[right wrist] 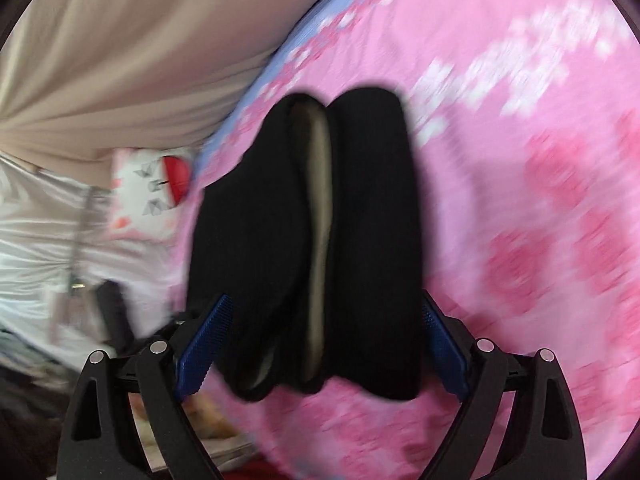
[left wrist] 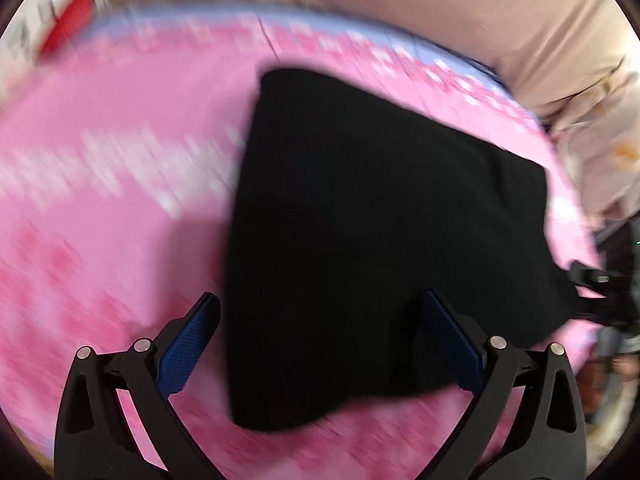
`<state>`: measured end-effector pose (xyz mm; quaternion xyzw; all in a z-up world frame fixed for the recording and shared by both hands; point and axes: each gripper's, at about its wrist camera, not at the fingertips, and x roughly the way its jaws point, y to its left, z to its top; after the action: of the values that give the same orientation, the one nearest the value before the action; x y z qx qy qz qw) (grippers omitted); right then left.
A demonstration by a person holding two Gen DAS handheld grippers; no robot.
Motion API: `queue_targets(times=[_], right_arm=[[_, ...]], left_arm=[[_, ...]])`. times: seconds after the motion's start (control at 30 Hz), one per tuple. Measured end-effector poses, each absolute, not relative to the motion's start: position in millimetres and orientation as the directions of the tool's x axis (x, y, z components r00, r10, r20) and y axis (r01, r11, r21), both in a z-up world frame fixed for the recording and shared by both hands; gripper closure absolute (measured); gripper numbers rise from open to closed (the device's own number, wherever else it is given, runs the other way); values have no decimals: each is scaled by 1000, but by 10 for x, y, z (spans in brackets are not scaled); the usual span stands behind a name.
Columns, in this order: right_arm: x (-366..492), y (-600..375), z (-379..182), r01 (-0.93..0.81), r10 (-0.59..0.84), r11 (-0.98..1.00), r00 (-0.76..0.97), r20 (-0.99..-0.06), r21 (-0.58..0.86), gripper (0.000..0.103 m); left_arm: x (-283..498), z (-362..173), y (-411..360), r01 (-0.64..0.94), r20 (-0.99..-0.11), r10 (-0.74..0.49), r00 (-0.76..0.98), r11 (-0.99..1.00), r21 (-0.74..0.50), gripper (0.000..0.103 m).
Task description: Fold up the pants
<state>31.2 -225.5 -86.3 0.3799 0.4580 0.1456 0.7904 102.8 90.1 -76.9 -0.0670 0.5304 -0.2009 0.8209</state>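
Black pants (left wrist: 380, 232) lie folded into a compact stack on the pink bed sheet (left wrist: 120, 184). My left gripper (left wrist: 320, 312) is open, its blue pads (left wrist: 184, 348) spread wide over the near edge of the pants, gripping nothing. In the right wrist view the pants (right wrist: 260, 240) show their folded end, with layers and a pale inner lining visible. My right gripper (right wrist: 326, 316) is open, with the folded end lying between its wide-spread blue pads (right wrist: 208, 344). The right gripper also shows in the left wrist view (left wrist: 600, 284) at the pants' right edge. Both views are motion-blurred.
The pink flowered sheet (right wrist: 520, 200) has a lilac border (right wrist: 280, 56). A beige curtain or wall (left wrist: 440, 8) runs behind the bed. A white and red cushion (right wrist: 156, 188) sits at the bed's edge, with clutter and silvery cloth (right wrist: 40, 232) beyond.
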Motion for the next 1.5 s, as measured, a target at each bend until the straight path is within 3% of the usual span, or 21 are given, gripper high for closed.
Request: queue_targets(times=[0.1,0.5,0.63,0.83,1.03,1.2,1.3,1.4,1.43,1.47,1.5], right_arm=[[321,-2150,-839,79,570,694,547,-613,716,5],[526,-1891,-795,6,515,767,590,-622,641,5],[467,-1835,-795,-41,494,799,611,-618,599,5],[533,-1845,-785,37,458,782,644,-613,622,5],[549,-1862,-793,42,458,776,649,-607,629,5],[542,-1837,-799,33,451,790,645,-617,612,5],[542,-1839,-799,21,457,794,637,-620,607,5],[569,-1847,-795,39,451,792,634,-628,609,6],[571,-1860,-798,54,443,791,637,-631,610,14],[579,-1872,-800,69,431,794,636,-640,603,34],[589,-1900,-803,87,405,809,633,-660,581,45]], left_arm=[[984,-829,950,259,-813,-460,357,885,-387,5],[1108,-851,751,222,-815,-425,395,905,-364,5],[1023,-885,781,260,-773,-453,444,891,-373,5],[974,-912,723,235,-752,-417,510,909,-345,5],[1093,-926,868,170,-678,-515,524,843,-510,5],[1141,-940,863,190,-662,-528,532,837,-514,5],[1086,-993,980,157,-606,-552,573,799,-580,5],[1134,-970,927,180,-636,-544,547,819,-545,5],[1147,-960,907,199,-651,-537,536,830,-521,5],[1150,-954,896,211,-662,-531,529,838,-503,5],[1153,-950,870,219,-677,-522,519,847,-485,6]])
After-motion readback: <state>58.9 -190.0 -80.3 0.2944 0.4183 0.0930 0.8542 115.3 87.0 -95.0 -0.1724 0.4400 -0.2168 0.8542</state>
